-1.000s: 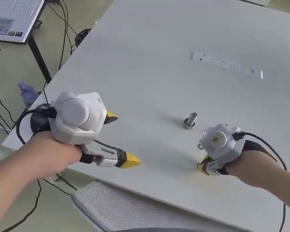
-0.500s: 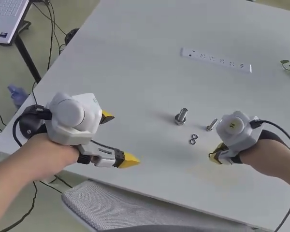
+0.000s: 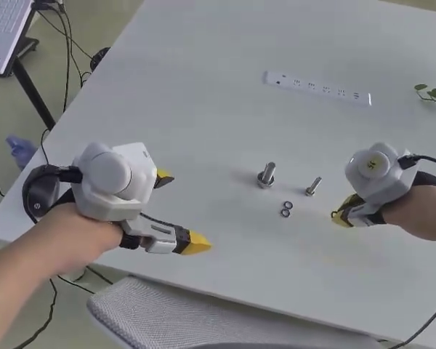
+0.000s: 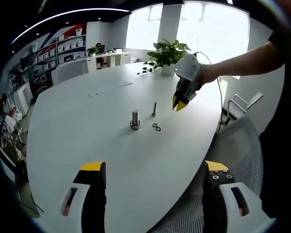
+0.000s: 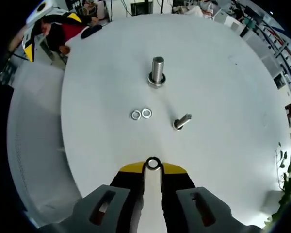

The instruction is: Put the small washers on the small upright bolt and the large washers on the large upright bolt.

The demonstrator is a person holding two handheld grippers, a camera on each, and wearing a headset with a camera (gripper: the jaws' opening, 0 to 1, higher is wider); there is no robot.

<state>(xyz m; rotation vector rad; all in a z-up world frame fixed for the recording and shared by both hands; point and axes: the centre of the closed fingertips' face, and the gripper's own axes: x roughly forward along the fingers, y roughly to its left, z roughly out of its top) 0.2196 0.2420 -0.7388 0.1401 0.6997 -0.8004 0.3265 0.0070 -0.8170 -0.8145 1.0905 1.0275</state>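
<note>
1. Head view: the left gripper point(image 3: 180, 211) hangs over the near edge of the white table point(image 3: 203, 94), jaws wide apart and empty. The large bolt point(image 3: 266, 175) stands upright, with the small bolt point(image 3: 313, 187) just to its right. Two small washers point(image 3: 285, 209) lie side by side in front of the bolts. The right gripper point(image 3: 343, 217) is to their right.
2. Left gripper view: its own jaws are spread with nothing between them.
3. Right gripper view: the jaws are pinched on a washer point(image 5: 148, 163) at their tips, short of the small washers.
</note>
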